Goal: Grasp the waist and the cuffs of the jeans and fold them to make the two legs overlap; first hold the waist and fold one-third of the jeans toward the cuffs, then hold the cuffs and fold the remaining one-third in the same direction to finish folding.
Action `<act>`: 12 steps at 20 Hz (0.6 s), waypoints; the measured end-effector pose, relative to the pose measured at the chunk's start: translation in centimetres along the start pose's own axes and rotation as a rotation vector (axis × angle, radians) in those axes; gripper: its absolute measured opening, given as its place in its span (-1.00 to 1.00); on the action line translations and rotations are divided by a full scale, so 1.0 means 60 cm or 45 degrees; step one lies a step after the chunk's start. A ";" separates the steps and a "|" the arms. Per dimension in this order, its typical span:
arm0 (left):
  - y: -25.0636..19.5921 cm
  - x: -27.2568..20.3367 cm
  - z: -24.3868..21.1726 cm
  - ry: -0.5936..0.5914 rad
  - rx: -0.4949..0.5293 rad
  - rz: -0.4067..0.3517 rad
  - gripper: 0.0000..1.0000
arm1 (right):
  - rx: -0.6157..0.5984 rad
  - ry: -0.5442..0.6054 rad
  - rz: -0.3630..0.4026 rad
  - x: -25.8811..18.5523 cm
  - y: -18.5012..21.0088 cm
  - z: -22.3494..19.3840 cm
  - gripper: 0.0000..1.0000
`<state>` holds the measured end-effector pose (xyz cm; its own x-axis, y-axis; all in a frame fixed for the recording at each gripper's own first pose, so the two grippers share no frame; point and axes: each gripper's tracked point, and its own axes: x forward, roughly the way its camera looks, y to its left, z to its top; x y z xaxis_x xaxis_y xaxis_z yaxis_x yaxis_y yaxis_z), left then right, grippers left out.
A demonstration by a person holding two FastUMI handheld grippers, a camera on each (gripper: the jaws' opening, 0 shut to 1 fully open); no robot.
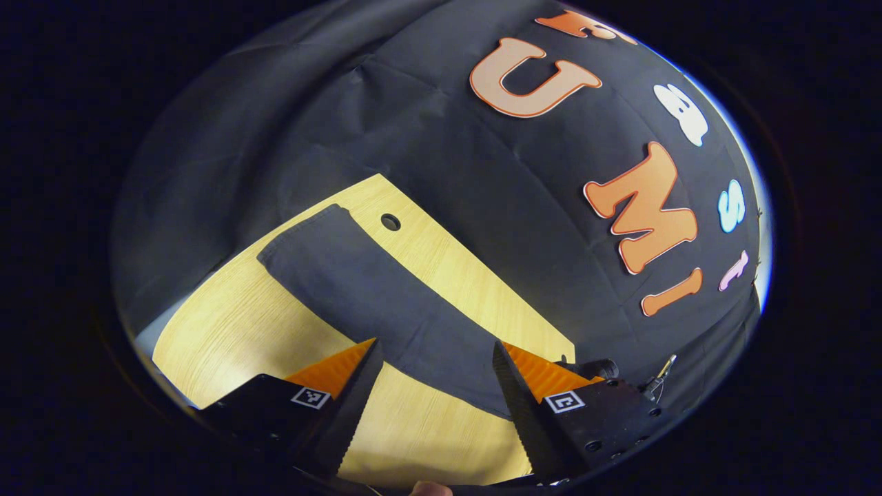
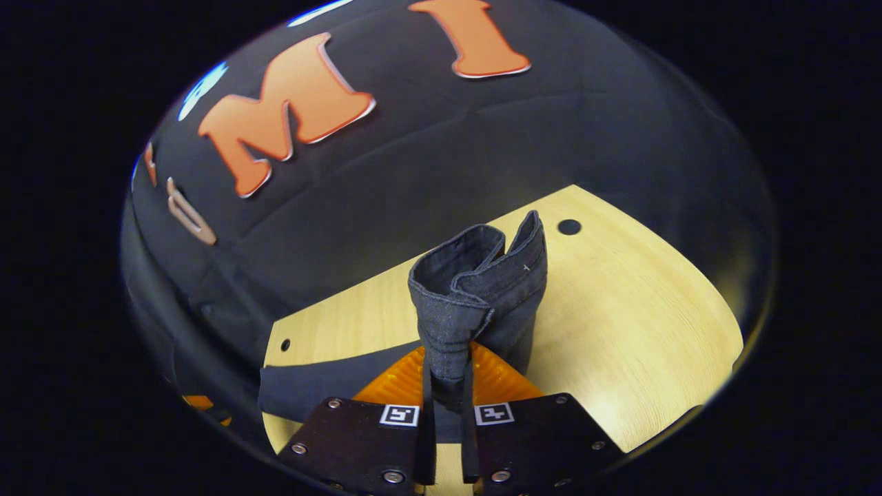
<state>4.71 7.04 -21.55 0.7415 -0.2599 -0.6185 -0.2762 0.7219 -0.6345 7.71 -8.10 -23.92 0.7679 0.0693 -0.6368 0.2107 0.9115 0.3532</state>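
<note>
While the dark blue denim jeans (image 1: 386, 303) lie lengthwise across the pale wooden table (image 1: 227, 331), the right gripper (image 2: 448, 386) clamps their bunched cuffs (image 2: 475, 289) upright; the left gripper (image 1: 435, 375) hovers, fingers apart.

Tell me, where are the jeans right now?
The jeans lie stretched across the wooden table in the left gripper view. In the right gripper view, one end stands bunched up between the right gripper fingers, near the table's round hole.
</note>
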 end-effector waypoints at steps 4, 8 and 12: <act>0.024 -0.002 0.008 -0.004 -0.012 0.013 0.93 | -0.126 0.051 0.038 0.016 0.060 -0.042 -0.70; 0.051 -0.012 0.023 -0.024 -0.023 0.047 0.94 | -0.193 0.075 0.085 0.025 0.102 -0.065 -0.70; 0.077 -0.015 0.029 -0.030 -0.064 0.076 0.94 | -0.302 0.121 0.110 0.036 0.134 -0.095 -0.70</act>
<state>3.83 11.73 -23.12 0.7368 -0.2016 -0.6454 -0.3503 0.7026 -0.6194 7.61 1.71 -26.36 0.7142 0.1787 -0.6767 -0.0096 0.9692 0.2459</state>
